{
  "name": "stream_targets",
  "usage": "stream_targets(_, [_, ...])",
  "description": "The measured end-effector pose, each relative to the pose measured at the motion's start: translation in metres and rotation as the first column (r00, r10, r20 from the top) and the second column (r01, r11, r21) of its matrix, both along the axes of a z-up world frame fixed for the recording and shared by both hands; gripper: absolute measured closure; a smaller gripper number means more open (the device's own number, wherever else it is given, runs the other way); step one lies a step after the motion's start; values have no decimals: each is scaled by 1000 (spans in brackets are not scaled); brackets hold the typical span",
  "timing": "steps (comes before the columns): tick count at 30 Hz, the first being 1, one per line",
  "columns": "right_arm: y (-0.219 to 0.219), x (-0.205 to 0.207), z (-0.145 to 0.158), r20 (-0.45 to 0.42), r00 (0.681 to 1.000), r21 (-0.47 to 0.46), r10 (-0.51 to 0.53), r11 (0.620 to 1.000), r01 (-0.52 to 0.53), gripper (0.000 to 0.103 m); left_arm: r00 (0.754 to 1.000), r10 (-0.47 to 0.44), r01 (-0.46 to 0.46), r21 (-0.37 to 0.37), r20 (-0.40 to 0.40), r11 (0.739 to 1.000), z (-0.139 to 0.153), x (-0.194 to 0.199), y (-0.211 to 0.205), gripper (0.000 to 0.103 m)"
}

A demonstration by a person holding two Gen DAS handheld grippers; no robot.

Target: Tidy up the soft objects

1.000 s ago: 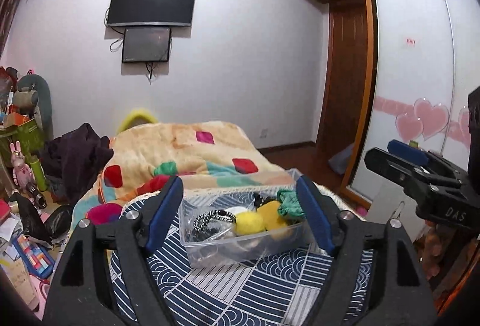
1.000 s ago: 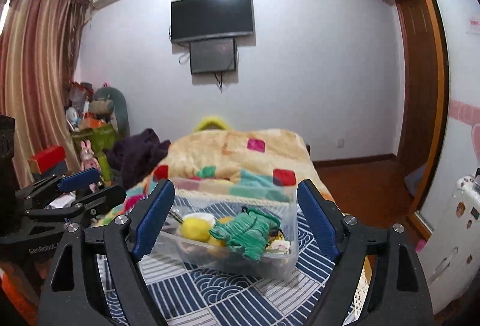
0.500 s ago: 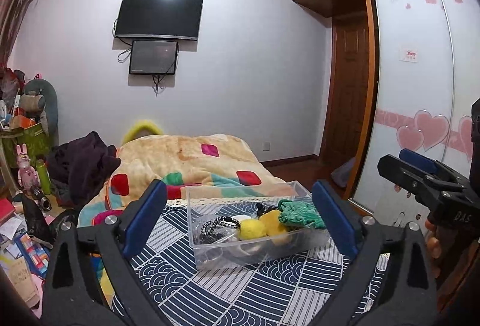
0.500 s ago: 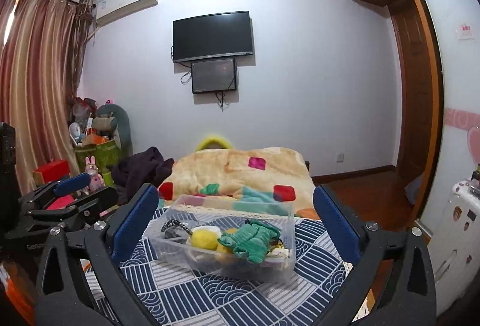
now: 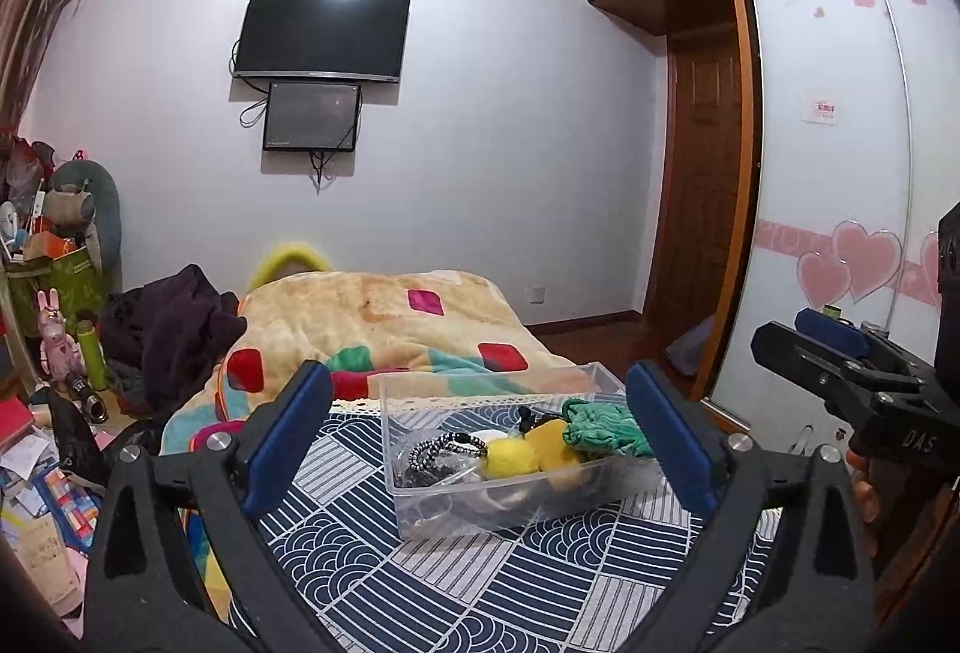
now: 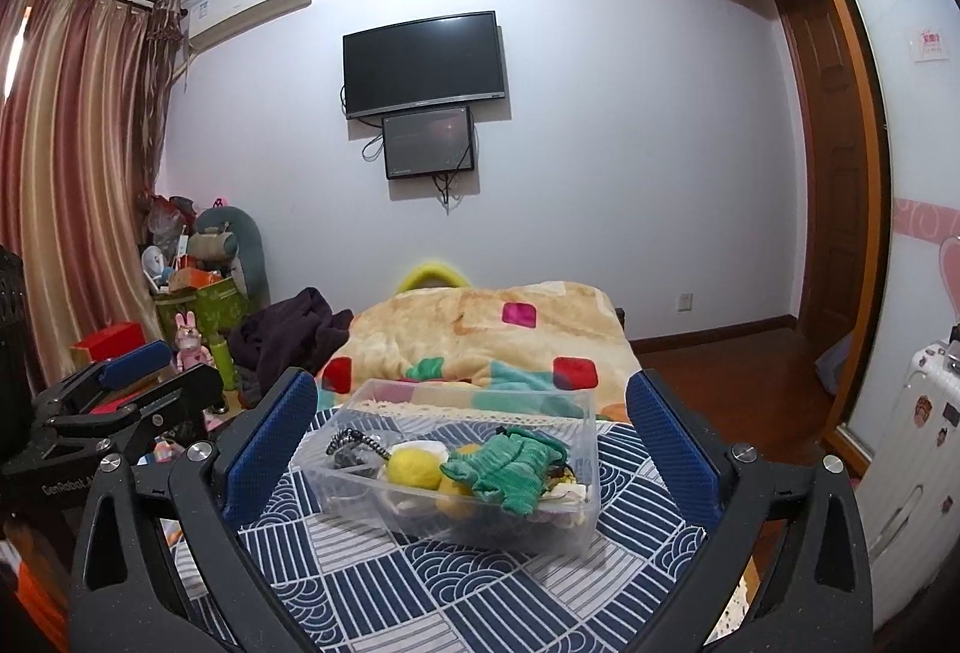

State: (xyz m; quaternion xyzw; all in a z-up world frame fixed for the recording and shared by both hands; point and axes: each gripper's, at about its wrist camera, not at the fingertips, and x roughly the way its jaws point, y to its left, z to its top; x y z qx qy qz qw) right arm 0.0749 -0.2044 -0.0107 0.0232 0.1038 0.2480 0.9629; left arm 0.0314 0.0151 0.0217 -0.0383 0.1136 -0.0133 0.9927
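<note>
A clear plastic bin (image 5: 594, 500) (image 6: 360, 500) stands on a blue and white patterned cloth (image 5: 480, 581) (image 6: 480, 575). It holds a yellow ball (image 5: 510, 458) (image 6: 414, 470), a green knitted piece (image 5: 603, 428) (image 6: 510, 470), a black and white cord (image 5: 447, 446) (image 6: 351, 440) and other small soft things. My left gripper (image 5: 480, 434) is open and empty, held back from the bin. My right gripper (image 6: 474, 437) is open and empty, also back from the bin. Each gripper shows at the edge of the other's view.
A bed with an orange patchwork blanket (image 5: 384, 323) (image 6: 480, 329) lies behind the cloth. Dark clothes (image 5: 174, 329) and clutter pile at the left. A wardrobe with heart stickers (image 5: 840, 233) stands at the right. A white suitcase (image 6: 912, 449) is at the right.
Both grippers have drawn back and tilted up from the bin. The bin looks smaller and lower between the fingers. Both stay open and empty.
</note>
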Motion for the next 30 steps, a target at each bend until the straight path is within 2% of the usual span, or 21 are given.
stream_targets(30, [2,-3,3,5,1000,6,7,1000,-7,0,1000,-5,5,20,13,1000,9,-6,-8,0])
